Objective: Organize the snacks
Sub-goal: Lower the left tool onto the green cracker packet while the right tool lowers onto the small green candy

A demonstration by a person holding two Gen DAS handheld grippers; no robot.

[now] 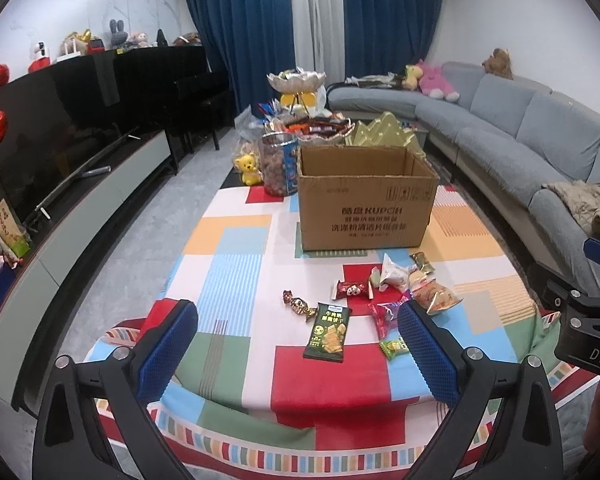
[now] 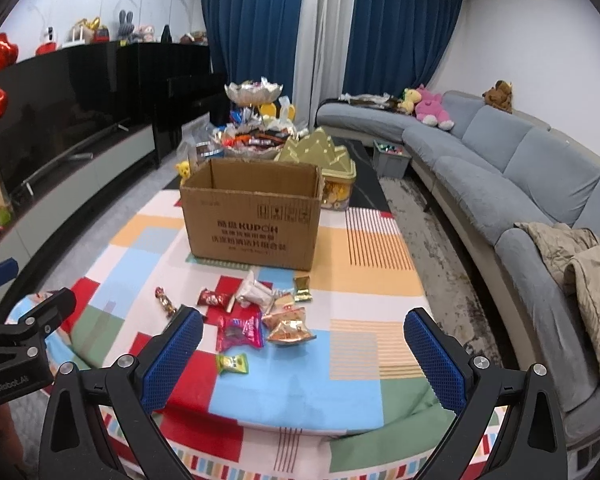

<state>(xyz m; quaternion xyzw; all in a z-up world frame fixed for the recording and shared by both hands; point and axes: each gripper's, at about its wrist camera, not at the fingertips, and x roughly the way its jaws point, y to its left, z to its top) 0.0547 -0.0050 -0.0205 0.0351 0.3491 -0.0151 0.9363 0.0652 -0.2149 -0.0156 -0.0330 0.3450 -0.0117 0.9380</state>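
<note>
Snacks not yet sorted, both claws empty.

The snacks (image 2: 260, 316) lie loose in a small heap on the table (image 2: 364, 248), just in front of the open box (image 2: 252, 216); a green biscuit pack (image 1: 327, 332) and some candies lie a little apart from the heap. As far as the box inside shows, it holds nothing, so I judge the task is at its start. The left claw (image 1: 300, 352) and the right claw (image 2: 304, 356) hover above the near table edge, both spread wide and grasping nothing.
</note>
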